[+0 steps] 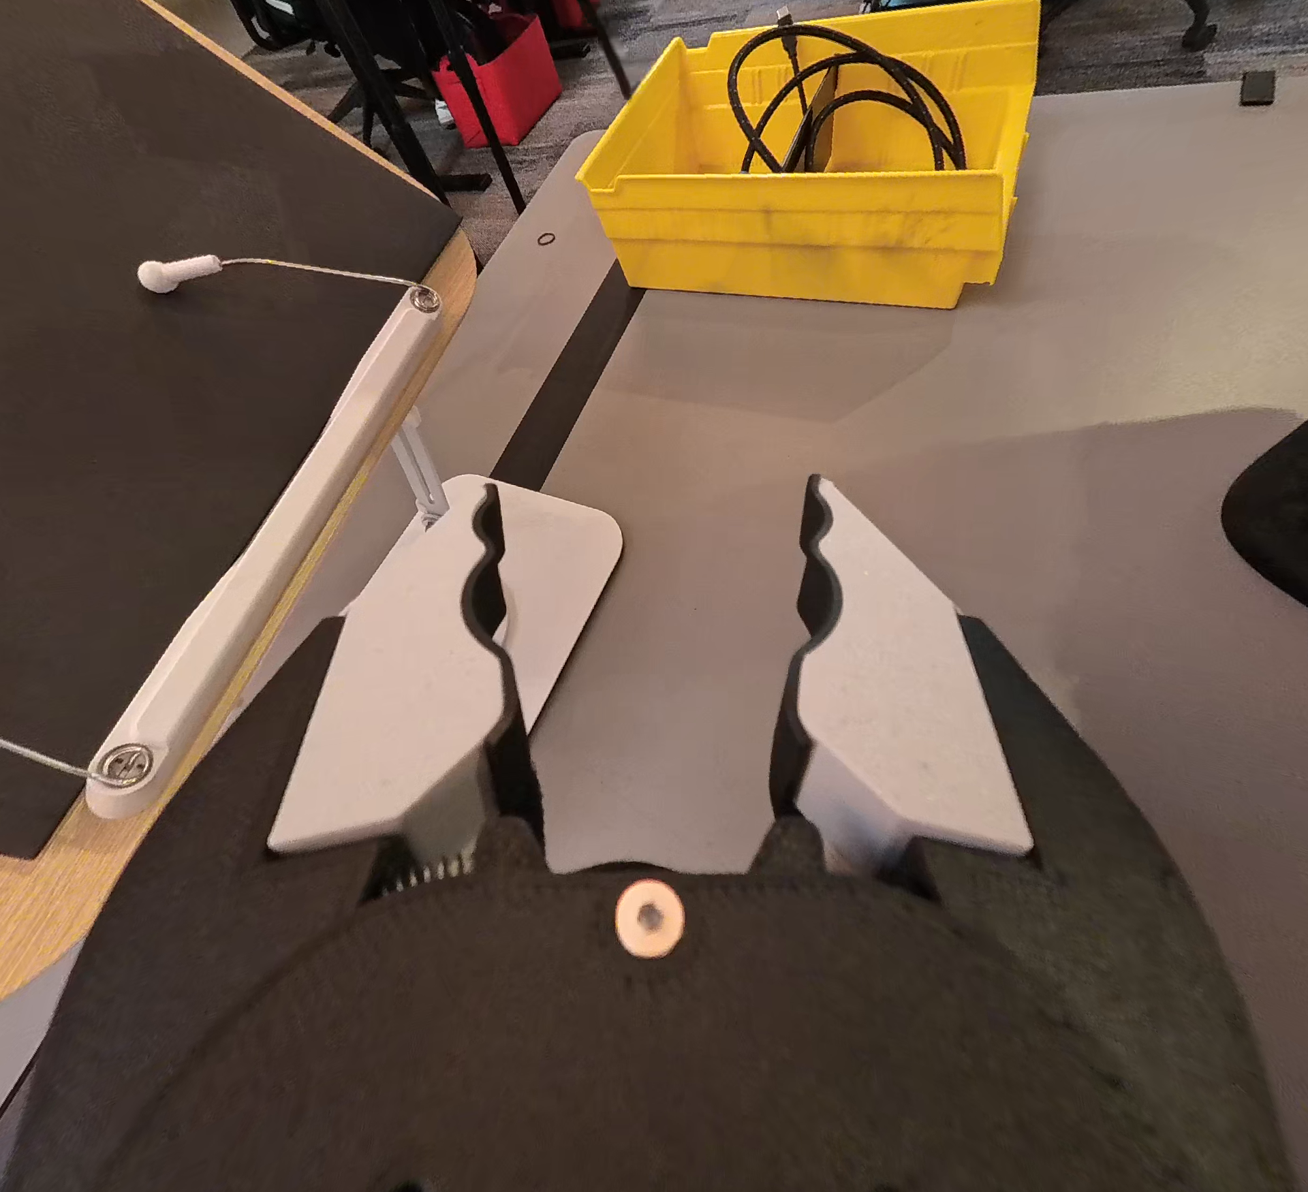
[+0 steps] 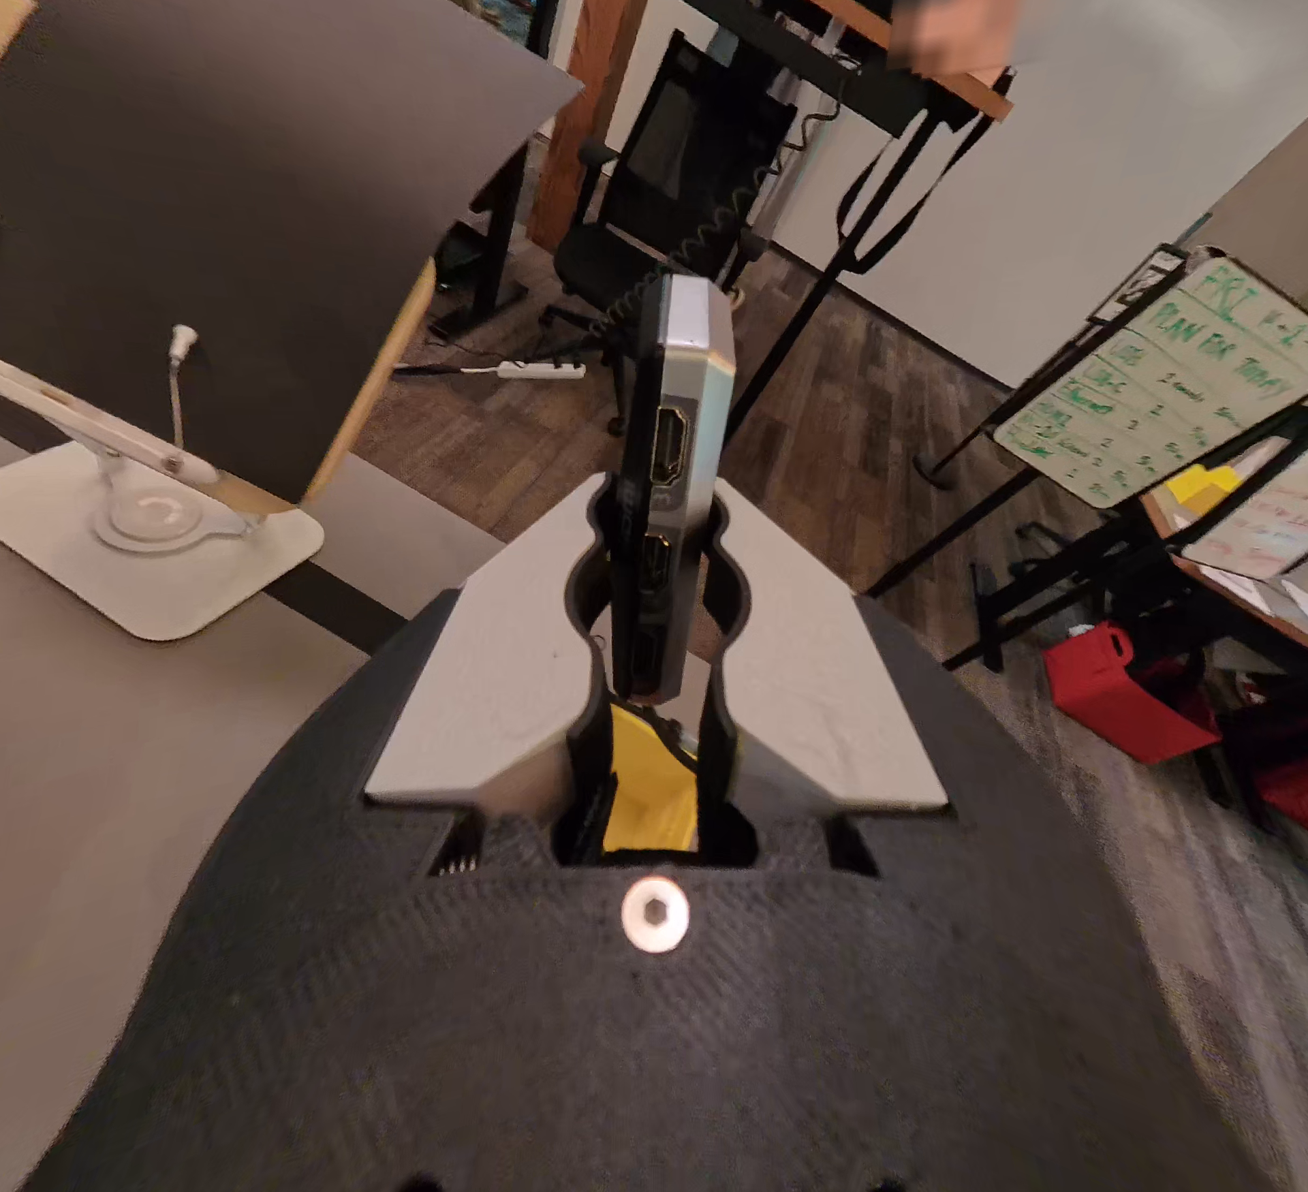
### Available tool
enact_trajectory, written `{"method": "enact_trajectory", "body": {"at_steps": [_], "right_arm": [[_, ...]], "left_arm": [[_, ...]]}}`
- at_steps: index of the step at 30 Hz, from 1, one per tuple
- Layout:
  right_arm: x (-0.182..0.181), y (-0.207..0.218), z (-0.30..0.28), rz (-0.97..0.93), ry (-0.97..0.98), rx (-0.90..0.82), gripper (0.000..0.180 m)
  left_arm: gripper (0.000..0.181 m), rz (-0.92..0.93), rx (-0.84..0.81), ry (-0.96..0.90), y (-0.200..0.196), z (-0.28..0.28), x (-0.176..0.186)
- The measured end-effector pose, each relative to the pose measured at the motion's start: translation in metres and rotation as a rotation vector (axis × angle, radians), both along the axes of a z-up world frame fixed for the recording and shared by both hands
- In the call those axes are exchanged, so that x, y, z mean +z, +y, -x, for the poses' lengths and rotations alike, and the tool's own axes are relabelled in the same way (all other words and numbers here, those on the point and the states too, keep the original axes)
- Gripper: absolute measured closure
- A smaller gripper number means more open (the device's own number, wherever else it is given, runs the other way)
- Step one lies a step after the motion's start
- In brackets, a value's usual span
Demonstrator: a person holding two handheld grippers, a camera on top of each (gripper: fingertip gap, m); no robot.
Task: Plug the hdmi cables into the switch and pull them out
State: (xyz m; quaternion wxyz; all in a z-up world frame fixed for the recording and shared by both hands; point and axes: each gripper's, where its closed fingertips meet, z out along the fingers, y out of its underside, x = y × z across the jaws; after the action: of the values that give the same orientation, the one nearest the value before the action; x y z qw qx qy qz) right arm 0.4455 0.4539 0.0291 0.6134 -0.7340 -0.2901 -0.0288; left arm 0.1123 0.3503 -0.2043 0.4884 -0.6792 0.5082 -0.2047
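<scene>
your left wrist view looks forward and down along its jaws, low over the grey desk [image 1: 920, 450], facing the yellow bin [image 1: 800, 238] farther off. your right wrist view sits higher, aimed out past the desk edge toward the floor. both views share the white stand base [image 1: 566, 556] [image 2: 163, 563] and tilted dark board [image 1: 177, 238] [image 2: 248, 167].

So the bin [image 1: 800, 238] sits at the far end of the desk [image 1: 991, 394] with the cables [image 1: 849, 96] coiled inside, the stand [image 1: 552, 542] is off to the left nearer in, and the switch [image 2: 672, 486] is up between the right gripper [image 2: 655, 500] jaws.
</scene>
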Motion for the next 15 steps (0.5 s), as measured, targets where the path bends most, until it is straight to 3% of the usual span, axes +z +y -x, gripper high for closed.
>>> {"method": "enact_trajectory", "body": {"at_steps": [3, 9, 15], "right_arm": [[0.008, -0.004, -0.009, -0.045, -0.003, -0.031, 0.16], [0.073, -0.025, -0.022, -0.226, 0.027, -0.057, 0.16], [0.095, -0.032, -0.024, -0.259, 0.027, -0.057, 0.16]], "left_arm": [[0.098, 0.004, 0.004, -0.003, 0.001, 0.001, -0.001], [0.098, 0.017, -0.003, 0.0, 0.002, -0.001, -0.005], [0.098, 0.018, -0.011, 0.011, 0.0, -0.004, -0.007]]}}
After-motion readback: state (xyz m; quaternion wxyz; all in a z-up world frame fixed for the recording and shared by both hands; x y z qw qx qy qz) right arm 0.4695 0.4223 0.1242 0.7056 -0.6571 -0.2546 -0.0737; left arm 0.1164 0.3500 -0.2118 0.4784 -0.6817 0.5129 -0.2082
